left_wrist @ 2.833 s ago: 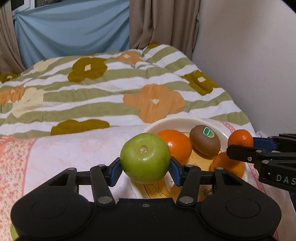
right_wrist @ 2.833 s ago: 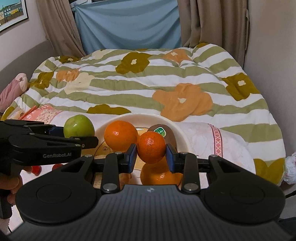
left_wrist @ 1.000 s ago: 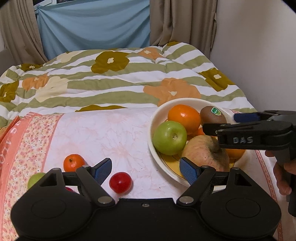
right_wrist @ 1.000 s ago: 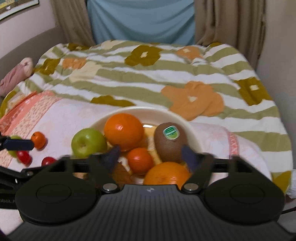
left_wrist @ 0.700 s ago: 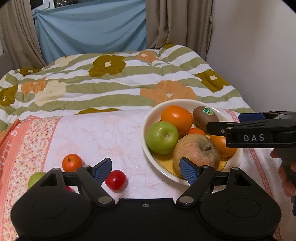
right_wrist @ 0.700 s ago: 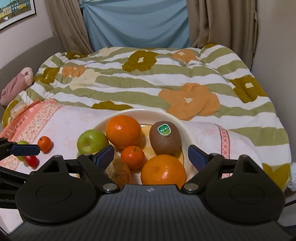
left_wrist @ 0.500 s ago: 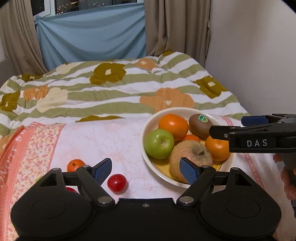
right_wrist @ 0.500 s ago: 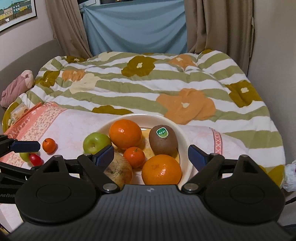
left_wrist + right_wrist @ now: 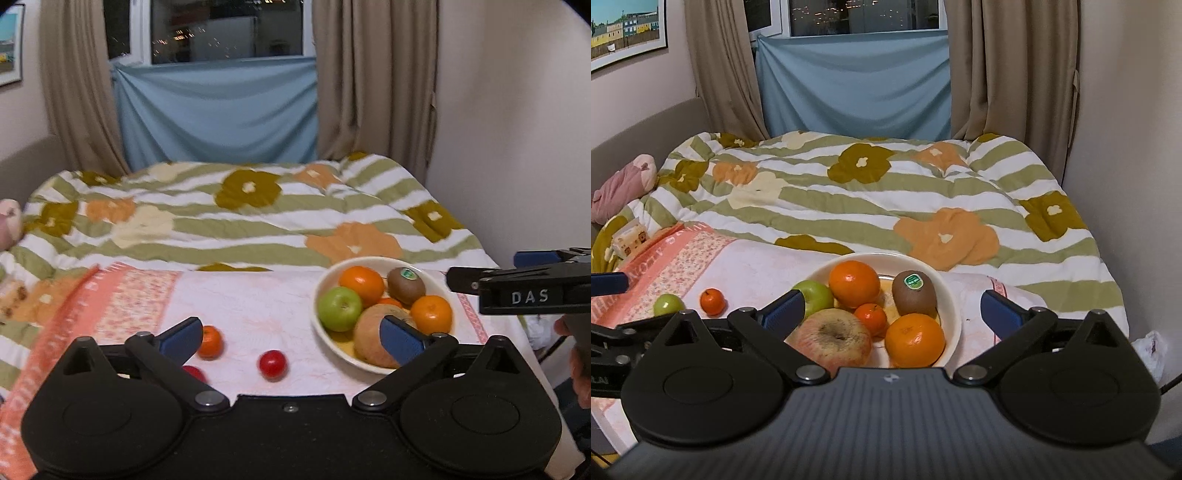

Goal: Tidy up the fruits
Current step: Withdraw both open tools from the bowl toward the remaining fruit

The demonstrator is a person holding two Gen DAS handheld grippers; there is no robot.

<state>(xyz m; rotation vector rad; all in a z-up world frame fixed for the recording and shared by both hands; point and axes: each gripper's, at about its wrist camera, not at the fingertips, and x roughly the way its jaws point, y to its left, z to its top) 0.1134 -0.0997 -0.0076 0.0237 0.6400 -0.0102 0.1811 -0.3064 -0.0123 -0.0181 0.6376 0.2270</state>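
A cream bowl [image 9: 325, 278] [image 9: 955, 299] on the pink cloth holds a green apple [image 9: 340, 308] [image 9: 817, 295], a large orange [image 9: 362, 286] [image 9: 854, 283], a kiwi with a sticker [image 9: 406, 285] [image 9: 914, 293], another orange [image 9: 431, 314] [image 9: 915, 339], a small tangerine [image 9: 870, 316] and a big reddish apple [image 9: 371, 341] [image 9: 831, 339]. My left gripper [image 9: 291, 338] is open and empty, raised above the cloth left of the bowl. My right gripper [image 9: 892, 308] is open and empty, raised over the bowl. Loose on the cloth lie a tangerine [image 9: 210, 341] [image 9: 712, 301], a red tomato [image 9: 272, 364] and a small green fruit [image 9: 668, 304].
A second red fruit [image 9: 195, 372] peeks out behind my left finger. The floral striped duvet [image 9: 258, 221] covers the bed behind the cloth. A wall [image 9: 517, 147] stands at the right; curtains and a window at the back. A pink plush toy [image 9: 622, 184] lies far left.
Both grippers let go of their fruit into the bowl, opened, then drew back and rose. The green apple and small tangerine now lie in the bowl.
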